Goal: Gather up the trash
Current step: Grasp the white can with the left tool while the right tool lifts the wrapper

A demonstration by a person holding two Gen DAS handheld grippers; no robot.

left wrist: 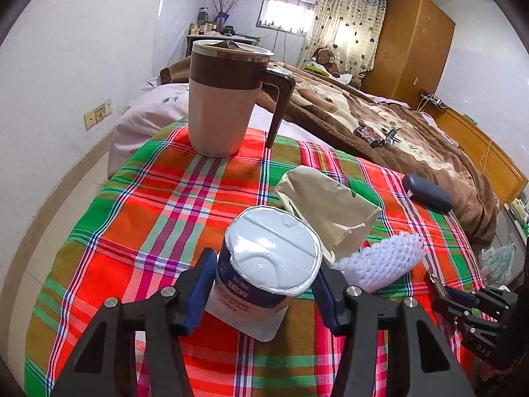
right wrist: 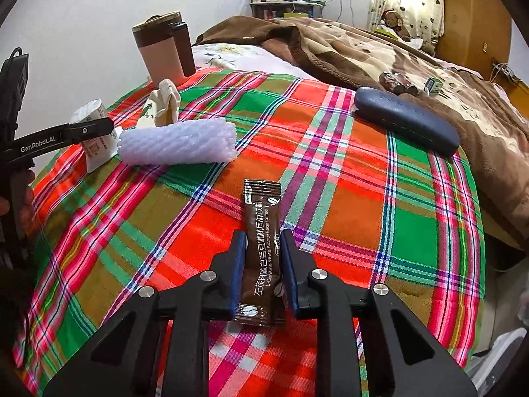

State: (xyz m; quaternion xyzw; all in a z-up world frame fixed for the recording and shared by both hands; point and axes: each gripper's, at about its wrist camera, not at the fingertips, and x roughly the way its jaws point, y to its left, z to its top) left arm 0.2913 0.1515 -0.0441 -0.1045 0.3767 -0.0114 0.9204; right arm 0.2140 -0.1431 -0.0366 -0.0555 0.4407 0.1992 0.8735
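A yogurt cup (left wrist: 264, 264) with a white foil lid stands on the plaid tablecloth (left wrist: 148, 215). My left gripper (left wrist: 264, 261) is shut on it, a blue pad against each side. In the right wrist view the same cup (right wrist: 94, 142) sits at the far left behind a finger of the left gripper (right wrist: 86, 129). My right gripper (right wrist: 263, 235) is shut on a brown coffee sachet (right wrist: 263, 225) that lies lengthwise between its pads on the cloth. A crumpled beige paper pouch (left wrist: 330, 205) and a white foam net sleeve (left wrist: 380, 261) lie just behind the cup.
A tall pink and brown mug (left wrist: 224, 99) with a lid stands at the table's far edge. A dark blue glasses case (right wrist: 406, 119) lies at the right side. Beyond is a bed with a brown blanket (right wrist: 347, 49) and cans (right wrist: 396, 82) on it.
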